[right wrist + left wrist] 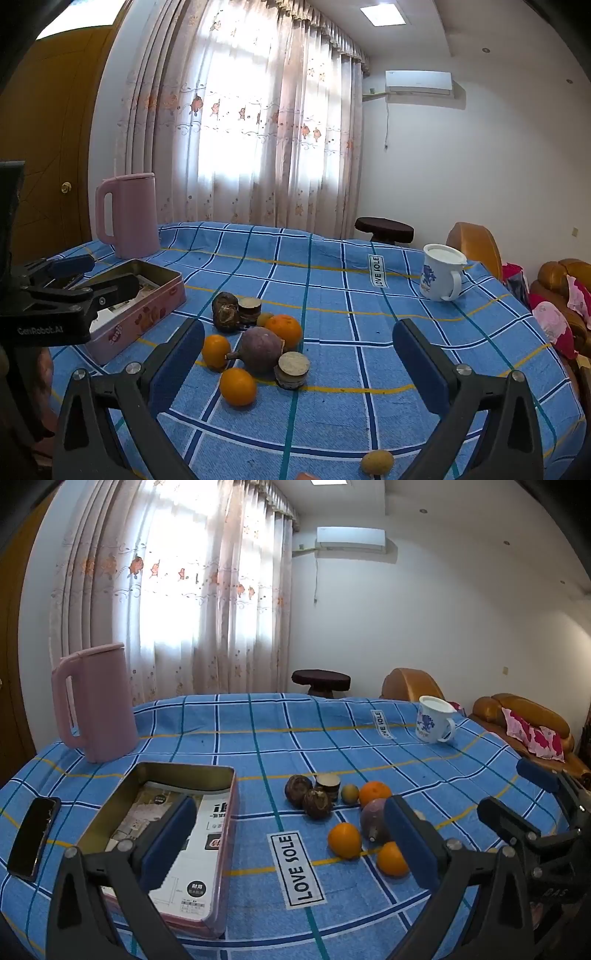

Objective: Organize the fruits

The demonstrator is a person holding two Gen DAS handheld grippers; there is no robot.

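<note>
Right wrist view: right gripper (299,363) hovers wide above oranges (237,386).

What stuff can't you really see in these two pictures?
- Tin box: left wrist view, the left claw's finger covers part of the papers inside.
- Small yellow fruit: right wrist view, bottom edge crowds it; kind unclear.
- Orange thing: right wrist view, cut off by the bottom edge.
- Phone: left wrist view, screen dark.

Left gripper (291,843) gapes above 3 oranges (344,840) beside tin (184,775).
</note>
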